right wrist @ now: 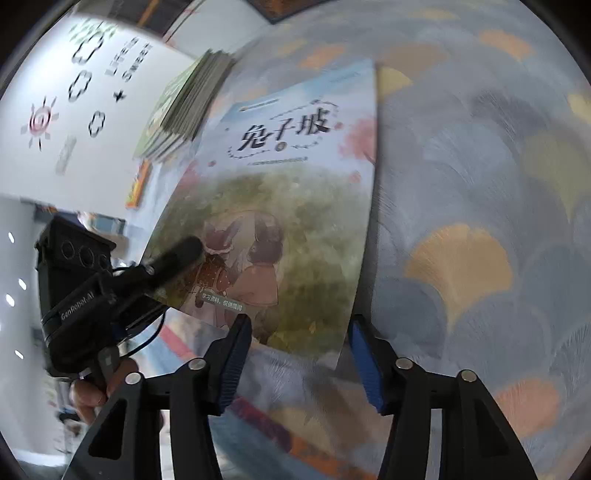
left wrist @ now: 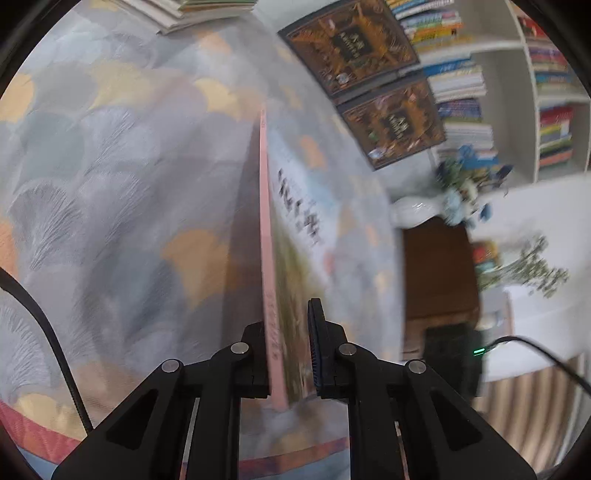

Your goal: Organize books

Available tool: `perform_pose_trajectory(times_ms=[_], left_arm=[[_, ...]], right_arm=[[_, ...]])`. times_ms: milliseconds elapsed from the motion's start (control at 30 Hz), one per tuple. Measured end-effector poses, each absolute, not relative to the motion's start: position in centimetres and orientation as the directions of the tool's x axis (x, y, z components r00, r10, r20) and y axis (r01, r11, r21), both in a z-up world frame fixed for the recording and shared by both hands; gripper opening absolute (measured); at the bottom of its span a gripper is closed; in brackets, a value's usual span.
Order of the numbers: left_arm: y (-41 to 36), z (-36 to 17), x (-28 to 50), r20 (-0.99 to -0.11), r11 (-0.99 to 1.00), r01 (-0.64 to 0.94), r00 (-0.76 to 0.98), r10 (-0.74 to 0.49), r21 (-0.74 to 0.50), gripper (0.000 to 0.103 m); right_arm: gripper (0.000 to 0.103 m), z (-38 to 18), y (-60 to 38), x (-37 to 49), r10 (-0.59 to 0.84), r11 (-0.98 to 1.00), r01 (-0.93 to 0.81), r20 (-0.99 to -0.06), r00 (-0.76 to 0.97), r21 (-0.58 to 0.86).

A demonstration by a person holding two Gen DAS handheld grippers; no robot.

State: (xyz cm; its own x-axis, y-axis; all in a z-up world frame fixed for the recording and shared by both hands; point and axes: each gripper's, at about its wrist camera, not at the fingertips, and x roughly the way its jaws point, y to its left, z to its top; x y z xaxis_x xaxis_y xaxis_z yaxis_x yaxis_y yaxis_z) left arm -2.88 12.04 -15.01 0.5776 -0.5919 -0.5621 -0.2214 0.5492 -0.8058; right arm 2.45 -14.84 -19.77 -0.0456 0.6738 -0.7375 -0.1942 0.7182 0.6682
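A thin picture book (left wrist: 284,229) with a pink spine and a painted cover stands on edge above the patterned tablecloth (left wrist: 129,166). My left gripper (left wrist: 286,321) is shut on its near edge. In the right wrist view the same book (right wrist: 288,206) shows its cover, with black title characters and two figures in a meadow. There the left gripper (right wrist: 181,254) clamps the cover's left edge, and a person's hand (right wrist: 92,395) holds that tool. My right gripper (right wrist: 301,360) is open. The book's lower corner sits between its blue pads (right wrist: 236,354) without touching them.
A stack of thin books (right wrist: 181,107) lies at the table's far side, also seen as the stack (left wrist: 192,11). Two dark brown books (left wrist: 351,44) lie flat near the far edge. Behind them are a full bookshelf (left wrist: 480,74) and a white vase with flowers (left wrist: 417,210).
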Motion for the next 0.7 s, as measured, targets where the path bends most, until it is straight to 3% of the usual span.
perform_pose_trajectory(times_ms=[233,533,600,700], left_arm=[[12.3,-14.1,-1.9,-0.459,0.407,-0.231,0.597,-0.658,-0.884,0.012],[12.3,-15.2,-2.2,-0.407,0.282,-0.296,0.586,-0.701,-0.913,0.011],[12.3,-15.1,-2.3,-0.456,0.337,-0.308,0.570,-0.684,-0.890,0.011],[12.3,-14.7,-2.2,-0.524,0.425,-0.307,0.542,-0.657,-0.851,0.009]], right_arm=[[0.061,-21.7,-19.6,4.3,0.871,0.489,0.095,-0.490,-0.014,0.867],[0.062,-24.4,-18.2,4.7,0.939,0.337,0.224,-0.345,-0.002,0.915],[0.048,-23.4,-18.0,4.7,0.935,0.342,0.187,-0.353,0.028,0.921],[0.033,-21.5,-17.2,4.6,0.875,0.481,0.069,-0.484,0.034,0.874]])
